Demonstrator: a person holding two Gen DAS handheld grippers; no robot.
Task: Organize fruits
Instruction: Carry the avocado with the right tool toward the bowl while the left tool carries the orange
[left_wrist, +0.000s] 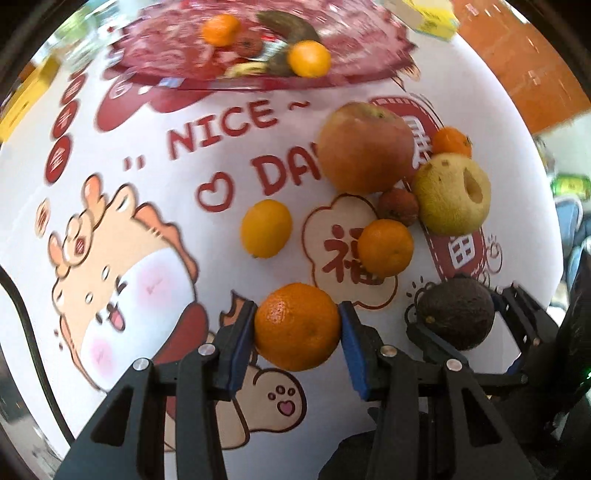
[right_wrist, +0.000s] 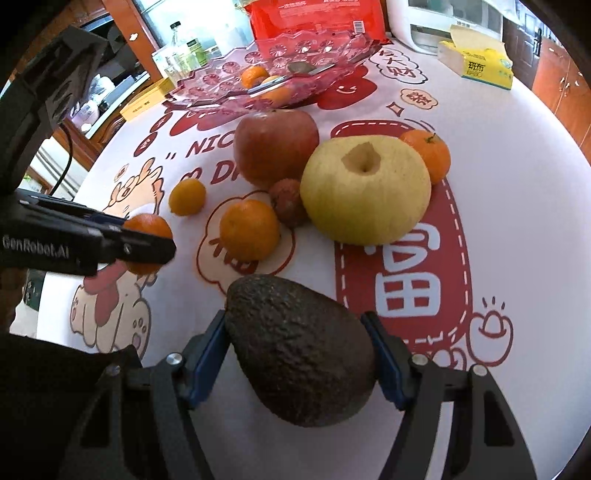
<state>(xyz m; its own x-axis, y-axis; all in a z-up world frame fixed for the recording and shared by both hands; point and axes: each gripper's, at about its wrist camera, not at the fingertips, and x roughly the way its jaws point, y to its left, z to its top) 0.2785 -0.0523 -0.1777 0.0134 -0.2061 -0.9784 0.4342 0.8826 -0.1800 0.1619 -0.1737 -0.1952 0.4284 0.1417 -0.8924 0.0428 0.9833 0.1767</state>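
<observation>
Your left gripper (left_wrist: 297, 326) pinches a mandarin (left_wrist: 297, 326) squarely between its blue pads (left_wrist: 240, 343), jaws spread only as wide as the fruit, which is lifted above the cartoon-printed tablecloth (left_wrist: 147, 184). Your right gripper (right_wrist: 299, 354) clamps a dark, pebbled avocado (right_wrist: 301, 349) across its belly; the avocado's long axis runs diagonally, narrow end up and to the left, broad end down toward the camera. Seen from the left wrist, the right gripper sits just beside the left one, both aimed forward over the table toward the clear pink fruit tray (left_wrist: 354, 40) at the far edge, where two mandarins already lie. Between grippers and tray, loose fruit clusters on the cloth: a red apple (right_wrist: 275, 146) touching a yellow pear (right_wrist: 365, 192), a lychee (right_wrist: 287, 202) wedged between them, and three small oranges nearby. A tissue box (right_wrist: 476, 61) stands well apart at the table's far right.
</observation>
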